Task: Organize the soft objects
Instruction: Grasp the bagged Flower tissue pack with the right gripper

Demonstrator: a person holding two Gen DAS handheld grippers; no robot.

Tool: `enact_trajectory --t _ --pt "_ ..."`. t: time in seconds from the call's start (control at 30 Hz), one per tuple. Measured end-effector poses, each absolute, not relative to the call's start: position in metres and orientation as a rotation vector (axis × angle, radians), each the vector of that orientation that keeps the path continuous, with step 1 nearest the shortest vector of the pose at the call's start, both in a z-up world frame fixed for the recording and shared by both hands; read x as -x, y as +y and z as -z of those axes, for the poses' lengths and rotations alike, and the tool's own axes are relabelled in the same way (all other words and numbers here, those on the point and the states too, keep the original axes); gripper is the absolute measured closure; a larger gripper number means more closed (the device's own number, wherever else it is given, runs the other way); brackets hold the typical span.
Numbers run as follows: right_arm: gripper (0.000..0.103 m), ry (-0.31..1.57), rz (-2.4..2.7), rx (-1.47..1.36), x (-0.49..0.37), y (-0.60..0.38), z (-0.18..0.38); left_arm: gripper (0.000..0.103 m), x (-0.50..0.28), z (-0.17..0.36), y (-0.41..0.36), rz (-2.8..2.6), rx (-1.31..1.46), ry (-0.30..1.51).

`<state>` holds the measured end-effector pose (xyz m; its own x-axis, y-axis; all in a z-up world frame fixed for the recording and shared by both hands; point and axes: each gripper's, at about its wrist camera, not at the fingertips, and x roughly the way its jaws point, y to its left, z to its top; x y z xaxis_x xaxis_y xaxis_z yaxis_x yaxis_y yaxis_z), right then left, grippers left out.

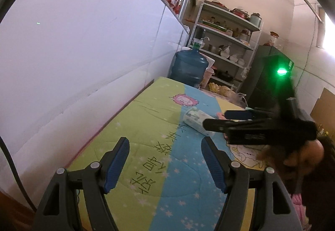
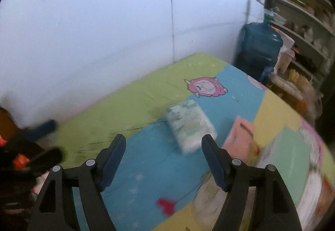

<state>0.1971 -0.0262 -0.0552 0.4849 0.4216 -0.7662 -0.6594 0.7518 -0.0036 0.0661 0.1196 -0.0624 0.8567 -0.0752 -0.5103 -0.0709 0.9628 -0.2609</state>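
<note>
A soft white pack with a pale green print [image 2: 190,124] lies on the cartoon quilt [image 2: 146,164], and a flat pink item [image 2: 238,134] lies just to its right. My right gripper [image 2: 163,138] hovers just short of the pack, open, with nothing between its pads. From the left wrist view the same pack [image 1: 196,121] lies mid-quilt, and the right gripper [image 1: 214,119] reaches in from the right and covers its right end. My left gripper [image 1: 163,143] is open and empty over the green and blue quilt [image 1: 146,117], nearer than the pack. It also appears blurred at the right wrist view's left edge [image 2: 51,139].
A white wall [image 1: 83,52] runs along the bed's far side. A blue water jug [image 1: 188,65] and a metal shelf of kitchenware [image 1: 228,42] stand past the bed's end, beside a dark green cabinet [image 1: 272,75]. A person's head [image 1: 303,153] is at the right.
</note>
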Motion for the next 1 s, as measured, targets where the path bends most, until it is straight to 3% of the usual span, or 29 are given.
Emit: enact_trajectory --t 0.63,0.73,1.0 --pt "0.027 1.004 -0.673 0.365 -0.259 -0.01 0.104 0.032 -0.112 0.063 0.122 0.035 0.249 0.59" --pt "0.045 0.994 -0.656 0.341 -0.257 -0.014 0.103 0.032 -0.119 0.06 0.12 0.034 0.247 0.593" --pt "0.055 0.974 -0.654 0.281 -0.238 -0.028 0.101 0.032 -0.126 0.058 0.11 0.036 0.225 0.602"
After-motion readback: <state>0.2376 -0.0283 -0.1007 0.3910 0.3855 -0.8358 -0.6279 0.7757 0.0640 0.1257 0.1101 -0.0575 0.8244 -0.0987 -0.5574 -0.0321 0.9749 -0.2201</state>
